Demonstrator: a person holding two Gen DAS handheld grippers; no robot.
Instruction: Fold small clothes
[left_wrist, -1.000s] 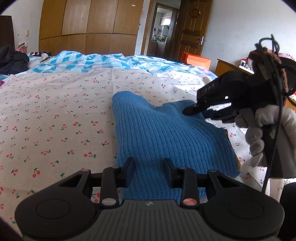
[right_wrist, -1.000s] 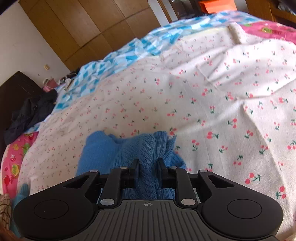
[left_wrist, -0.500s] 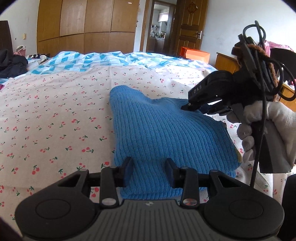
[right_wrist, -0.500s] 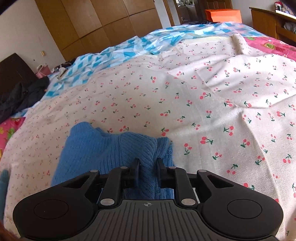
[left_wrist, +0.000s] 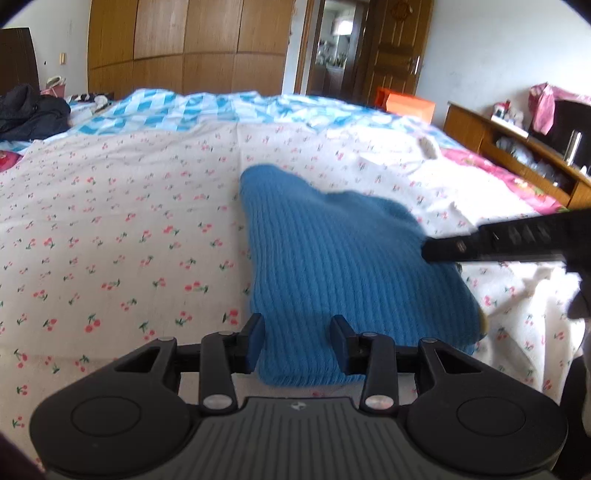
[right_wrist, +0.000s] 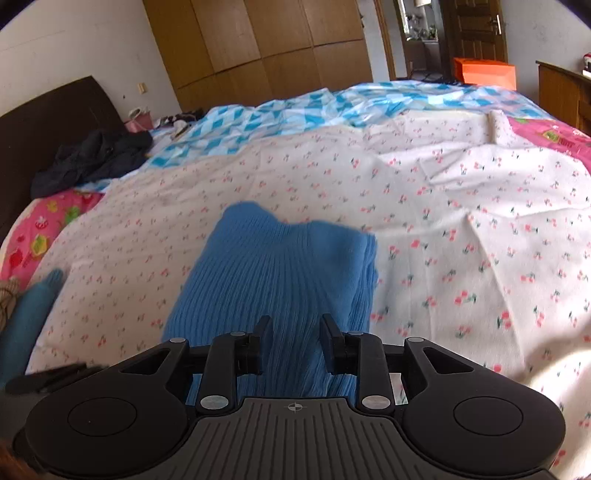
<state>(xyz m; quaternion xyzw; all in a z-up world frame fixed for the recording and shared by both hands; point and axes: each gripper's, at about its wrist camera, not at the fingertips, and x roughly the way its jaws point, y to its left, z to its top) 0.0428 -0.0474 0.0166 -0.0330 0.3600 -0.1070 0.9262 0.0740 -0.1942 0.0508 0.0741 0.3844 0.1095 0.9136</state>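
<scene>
A small blue ribbed knit garment (left_wrist: 343, 273) lies folded flat on the cherry-print sheet (left_wrist: 110, 229). My left gripper (left_wrist: 297, 343) hovers open over the garment's near edge, its pads apart and clear of the knit. In the left wrist view the right gripper's black finger (left_wrist: 491, 245) reaches in from the right, by the garment's right edge. In the right wrist view the same garment (right_wrist: 280, 277) lies just ahead of my right gripper (right_wrist: 295, 343). Its jaws are opening and the pads stand apart over flat knit, gripping nothing. The left gripper's dark finger (right_wrist: 48, 376) shows low at the left.
A blue-and-white checked quilt (left_wrist: 207, 110) covers the far end of the bed. Dark clothes (right_wrist: 92, 158) are piled at the far left by the headboard. An orange box (left_wrist: 406, 105) and a wooden sideboard (left_wrist: 517, 147) stand right. Wardrobes (left_wrist: 184, 55) line the back wall.
The right gripper let go of the bunched knit it was pinching, rolled level and drew back to the right. The garment now lies flat. The left jaws widened slightly.
</scene>
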